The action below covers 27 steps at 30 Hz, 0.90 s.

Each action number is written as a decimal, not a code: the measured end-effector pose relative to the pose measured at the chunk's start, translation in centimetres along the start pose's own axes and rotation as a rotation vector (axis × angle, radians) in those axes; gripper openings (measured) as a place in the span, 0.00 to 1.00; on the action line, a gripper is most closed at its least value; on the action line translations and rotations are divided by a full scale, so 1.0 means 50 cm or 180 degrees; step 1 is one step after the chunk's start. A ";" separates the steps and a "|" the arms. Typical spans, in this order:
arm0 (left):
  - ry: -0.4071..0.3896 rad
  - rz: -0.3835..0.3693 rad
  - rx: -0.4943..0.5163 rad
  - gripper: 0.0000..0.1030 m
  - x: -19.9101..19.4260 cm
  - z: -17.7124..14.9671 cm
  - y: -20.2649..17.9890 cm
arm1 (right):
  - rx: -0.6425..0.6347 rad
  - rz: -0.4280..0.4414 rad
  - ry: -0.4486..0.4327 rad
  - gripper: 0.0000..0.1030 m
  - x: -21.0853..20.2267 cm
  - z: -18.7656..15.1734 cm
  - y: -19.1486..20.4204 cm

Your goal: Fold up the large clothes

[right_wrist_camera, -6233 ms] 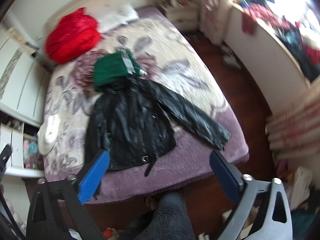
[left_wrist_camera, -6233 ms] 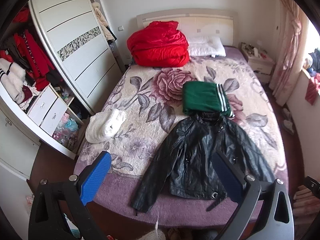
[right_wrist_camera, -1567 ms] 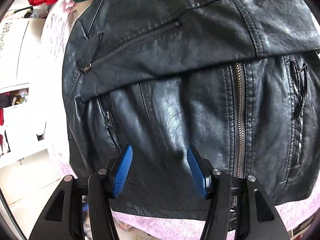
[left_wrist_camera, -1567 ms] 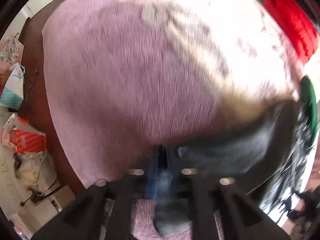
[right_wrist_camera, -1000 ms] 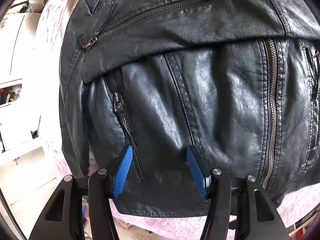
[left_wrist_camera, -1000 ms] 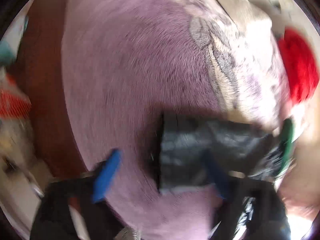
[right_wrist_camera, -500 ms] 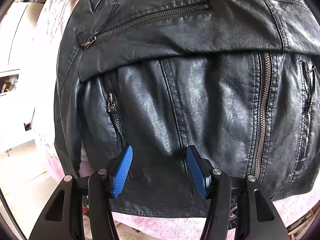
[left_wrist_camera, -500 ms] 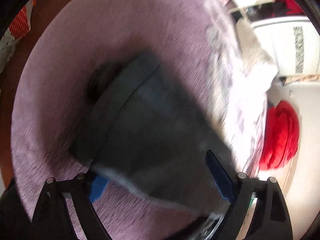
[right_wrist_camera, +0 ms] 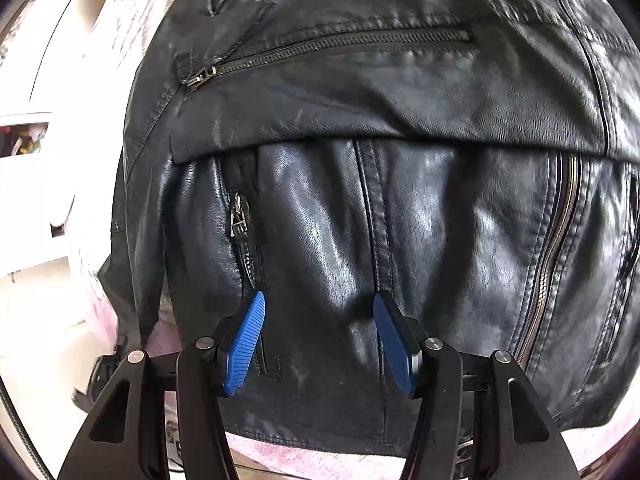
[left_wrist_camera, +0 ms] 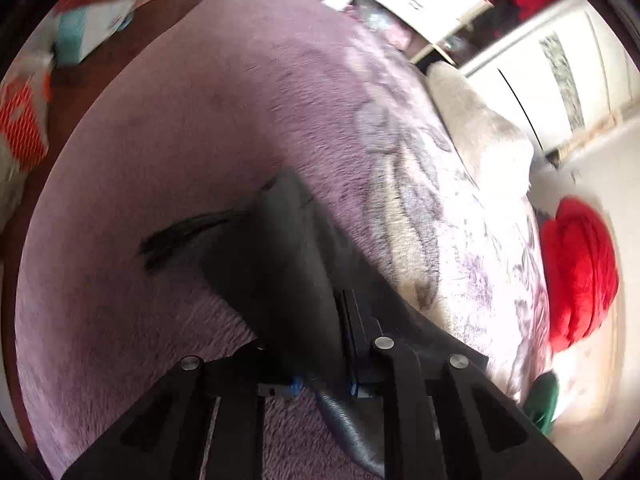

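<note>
A black leather jacket [right_wrist_camera: 400, 220] lies front-up on the bed, one sleeve [right_wrist_camera: 360, 92] folded across its chest. My right gripper [right_wrist_camera: 320, 332] is open just above the jacket's lower front, near a pocket zipper [right_wrist_camera: 240, 220]. My left gripper [left_wrist_camera: 320, 390] is shut on the jacket's other sleeve [left_wrist_camera: 280, 264], which drapes forward over the purple blanket [left_wrist_camera: 160, 160]; its blue pads barely show.
A red quilt bundle [left_wrist_camera: 576, 272], a green folded garment [left_wrist_camera: 540, 400] and a white fluffy garment [left_wrist_camera: 480, 136] lie further up the bed. A white wardrobe [left_wrist_camera: 540, 48] stands beside the bed. Bags [left_wrist_camera: 24, 120] sit on the floor at the bed's foot.
My left gripper has shut on the sleeve cuff, which it straddled open half a second ago, and swung toward the bed head. My right gripper stays open, nearly still above the jacket front.
</note>
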State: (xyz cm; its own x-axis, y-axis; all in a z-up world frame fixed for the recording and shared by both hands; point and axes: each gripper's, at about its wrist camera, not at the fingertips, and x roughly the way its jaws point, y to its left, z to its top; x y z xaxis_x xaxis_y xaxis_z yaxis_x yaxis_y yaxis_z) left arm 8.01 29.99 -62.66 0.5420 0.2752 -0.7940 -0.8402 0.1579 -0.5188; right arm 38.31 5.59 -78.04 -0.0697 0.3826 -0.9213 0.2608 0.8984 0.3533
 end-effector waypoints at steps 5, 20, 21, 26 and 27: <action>-0.0211 0.0138 0.0920 0.07 -0.053 0.035 -0.132 | -0.0315 -0.0959 -0.0289 0.71 -0.014 0.013 0.037; -0.0087 -0.0920 0.3269 0.04 -0.208 -0.217 -0.618 | 0.0013 -0.1505 -0.0916 0.84 -0.140 0.086 -0.050; -0.0015 -0.1029 0.3355 0.04 -0.210 -0.256 -0.648 | 0.0104 -0.1440 -0.0901 0.84 -0.158 0.080 -0.079; 0.0582 -0.1623 0.3844 0.04 -0.239 -0.530 -0.775 | 0.0474 -0.1339 -0.0921 0.84 -0.239 0.044 -0.229; 0.0710 -0.1700 0.3942 0.04 -0.240 -0.580 -0.787 | 0.0557 -0.1342 -0.0924 0.84 -0.252 0.035 -0.270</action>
State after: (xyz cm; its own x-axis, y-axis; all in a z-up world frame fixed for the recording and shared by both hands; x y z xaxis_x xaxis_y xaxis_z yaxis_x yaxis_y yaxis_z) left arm 35.09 -7.04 -41.93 0.6947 -0.2252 -0.6831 0.0690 0.9662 -0.2484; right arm 37.34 -11.73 -71.47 0.0595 -0.1009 -0.9931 0.4259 0.9023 -0.0662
